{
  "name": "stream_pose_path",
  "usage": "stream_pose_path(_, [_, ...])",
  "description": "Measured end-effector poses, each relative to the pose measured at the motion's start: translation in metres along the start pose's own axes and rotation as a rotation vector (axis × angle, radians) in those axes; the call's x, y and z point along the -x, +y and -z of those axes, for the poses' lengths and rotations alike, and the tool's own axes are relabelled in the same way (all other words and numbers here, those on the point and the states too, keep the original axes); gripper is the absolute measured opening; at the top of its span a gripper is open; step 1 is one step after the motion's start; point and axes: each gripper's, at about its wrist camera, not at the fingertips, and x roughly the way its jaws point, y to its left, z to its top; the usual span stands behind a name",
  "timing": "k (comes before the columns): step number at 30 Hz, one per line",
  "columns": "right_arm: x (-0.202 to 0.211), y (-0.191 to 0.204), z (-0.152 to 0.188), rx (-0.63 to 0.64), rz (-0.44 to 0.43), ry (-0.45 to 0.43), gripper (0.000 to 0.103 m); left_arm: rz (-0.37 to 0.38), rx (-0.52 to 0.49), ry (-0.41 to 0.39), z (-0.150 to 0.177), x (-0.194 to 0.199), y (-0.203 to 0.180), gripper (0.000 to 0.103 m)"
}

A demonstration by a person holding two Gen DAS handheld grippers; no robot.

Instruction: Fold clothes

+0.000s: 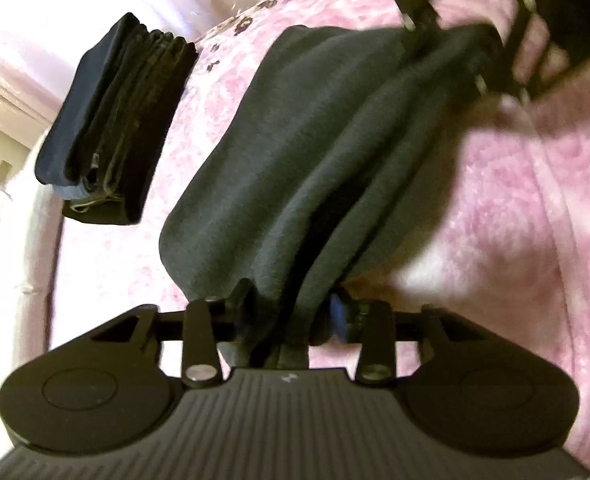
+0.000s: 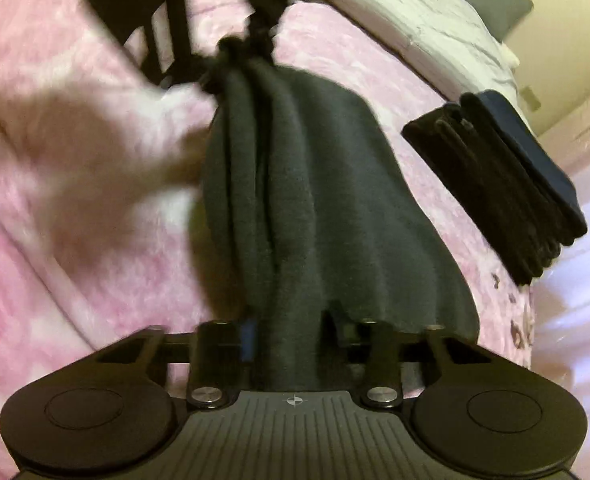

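Dark grey garment (image 1: 307,152) hangs stretched between both tongs above the pink bedspread (image 1: 515,208), each end bunched so it can be laid flat or doubled over. Left tongs (image 1: 291,312) clenched on one gathered end; right tongs (image 2: 291,328) clenched on the other. Stack of folded dark clothes (image 1: 111,128) sits near the bed edge, probably where this one goes next.

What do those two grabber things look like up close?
Both are black plastic. The left gripper has a ridged body, two round discs at its sides, shiny silver screws and a blue pad on one finger. The right gripper matches it, with a small round crosshair mark.
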Motion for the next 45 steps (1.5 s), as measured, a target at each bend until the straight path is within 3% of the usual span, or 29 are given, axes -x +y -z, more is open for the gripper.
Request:
stream_pose_path(6, [0.016,-0.024,-0.016,-0.042,-0.019,-0.001,0.028,-0.154,-0.125,-0.011,-0.008,0.005,-0.049,0.073])
stream_pose_path(12, [0.024,-0.024,-0.017,-0.028,-0.030,-0.004,0.028,-0.232,-0.191,0.011,-0.010,-0.021,-0.055,0.075])
stream_pose_path(14, [0.024,-0.022,-0.015,-0.022,-0.035,-0.003,0.028,-0.204,-0.195,0.021,-0.009,-0.024,-0.049,0.063])
stream_pose_path(16, [0.024,-0.019,-0.013,-0.017,-0.038,-0.004,0.028,-0.161,-0.193,0.030,-0.006,-0.024,-0.041,0.034])
stream_pose_path(21, [0.024,-0.012,-0.007,0.007,-0.021,-0.024,0.029,-0.087,-0.147,0.025,-0.006,-0.015,-0.022,0.024])
stream_pose_path(22, [0.025,-0.010,-0.005,0.013,-0.011,-0.029,0.042,-0.074,-0.132,0.024,-0.008,-0.013,-0.017,0.023])
stream_pose_path(23, [0.026,-0.007,-0.002,0.018,0.011,-0.032,0.070,-0.058,-0.111,0.023,-0.010,-0.011,-0.011,0.023])
stream_pose_path(25, [0.031,-0.001,0.006,0.023,0.053,-0.050,0.089,-0.014,-0.053,0.020,-0.014,-0.009,0.004,0.023])
stream_pose_path(30, [0.026,0.018,0.022,0.095,0.056,-0.022,0.089,0.068,0.061,0.018,-0.022,-0.003,0.033,0.023])
stream_pose_path(36, [0.002,0.029,0.026,0.201,0.106,0.000,0.088,0.104,0.084,0.019,-0.026,0.001,0.046,0.023])
stream_pose_path(41, [0.010,0.006,0.030,0.180,0.109,0.023,0.047,0.105,0.048,0.021,-0.027,0.010,0.037,0.023])
stream_pose_path(45, [0.036,-0.018,0.020,0.153,0.085,0.041,0.041,0.089,0.009,0.010,-0.032,0.033,0.030,0.023])
